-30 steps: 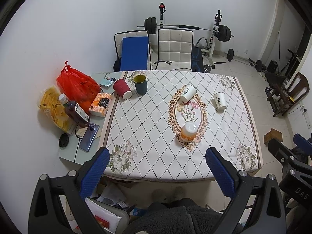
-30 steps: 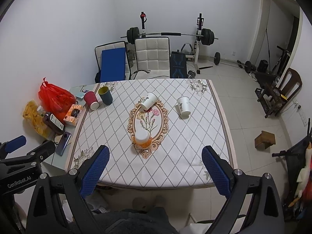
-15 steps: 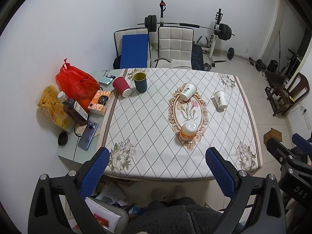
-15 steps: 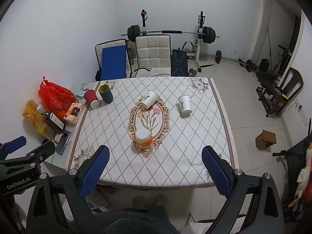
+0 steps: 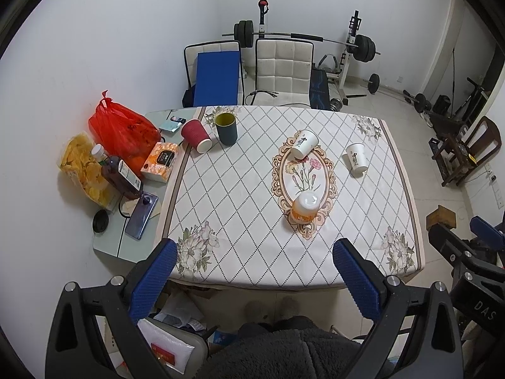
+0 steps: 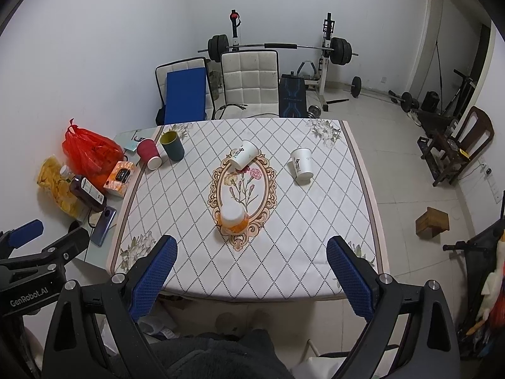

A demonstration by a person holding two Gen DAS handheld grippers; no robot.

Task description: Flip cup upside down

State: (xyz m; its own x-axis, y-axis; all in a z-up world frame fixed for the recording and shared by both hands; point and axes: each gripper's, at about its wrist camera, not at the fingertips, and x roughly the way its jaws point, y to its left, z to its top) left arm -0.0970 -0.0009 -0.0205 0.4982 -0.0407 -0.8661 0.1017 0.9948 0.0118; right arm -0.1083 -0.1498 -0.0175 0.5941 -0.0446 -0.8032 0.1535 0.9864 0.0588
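White cups: we see two white paper cups with dark print on the table; one (image 5: 303, 143) lies tipped on the far end of the oval flower motif, the other (image 5: 356, 159) lies on its side to the right of it.
Orange cup: an orange-and-white cup (image 5: 305, 206) stands bottom-up on the near end of the oval motif, the closest cup to us.
Left gripper: our left gripper (image 5: 255, 279) hangs before the near table edge with its blue-padded jaws spread wide and nothing between them; all cups lie well ahead of it.
Right gripper: our right gripper (image 6: 251, 276) is likewise wide apart and empty, the orange-and-white cup ahead between its fingers' lines, not touched.
Table: a white tablecloth with grey diamond lines (image 6: 195, 189) covers the top.
Other cups: a red ribbed paper cup (image 5: 195, 135) lies tilted beside an upright dark green mug with a yellow inside (image 5: 226, 128) at the far left corner.
Side clutter: a red plastic bag (image 5: 121, 126), an orange tissue box (image 5: 160, 161) and a brown bottle (image 5: 119, 178) sit left of the cloth.
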